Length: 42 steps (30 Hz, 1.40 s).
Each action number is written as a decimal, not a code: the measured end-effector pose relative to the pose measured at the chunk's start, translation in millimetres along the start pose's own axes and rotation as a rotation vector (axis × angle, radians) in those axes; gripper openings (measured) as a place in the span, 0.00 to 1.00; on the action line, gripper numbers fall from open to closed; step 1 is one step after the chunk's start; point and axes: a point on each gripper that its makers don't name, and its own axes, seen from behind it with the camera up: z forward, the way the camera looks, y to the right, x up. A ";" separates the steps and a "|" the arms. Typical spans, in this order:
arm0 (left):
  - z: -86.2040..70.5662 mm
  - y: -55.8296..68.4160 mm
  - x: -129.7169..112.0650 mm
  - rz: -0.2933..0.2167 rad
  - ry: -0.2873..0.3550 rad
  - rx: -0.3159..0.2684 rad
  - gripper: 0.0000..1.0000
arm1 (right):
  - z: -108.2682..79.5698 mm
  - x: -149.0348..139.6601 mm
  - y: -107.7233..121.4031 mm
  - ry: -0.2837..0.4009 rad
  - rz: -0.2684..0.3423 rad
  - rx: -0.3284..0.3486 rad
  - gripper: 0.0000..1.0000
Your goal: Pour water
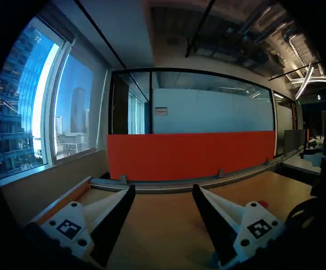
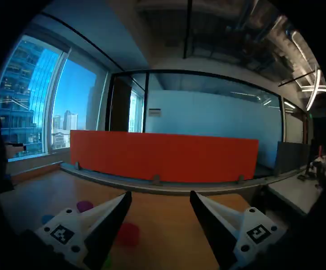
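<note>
Right gripper view shows the right gripper (image 2: pixel 160 194) wide and empty over the wooden desk (image 2: pixel 172 225), with small coloured round things, perhaps cups, low near its left finger: a red one (image 2: pixel 128 234), a purple one (image 2: pixel 84 206), a blue one (image 2: pixel 47 219). The left gripper (image 1: pixel 164 186) is wide and empty too, so the task seems at its start, and the next move likely calls for lowering to a vessel and closing on it. The wall sign (image 1: pixel 160 111) is too small to read; the fingers carry only square markers (image 1: pixel 68 228).
</note>
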 end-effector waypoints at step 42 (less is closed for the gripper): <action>-9.2 84.7 0.8 -0.012 -0.060 -0.460 0.94 | -22.9 27.4 -82.4 -0.030 -0.021 0.452 1.00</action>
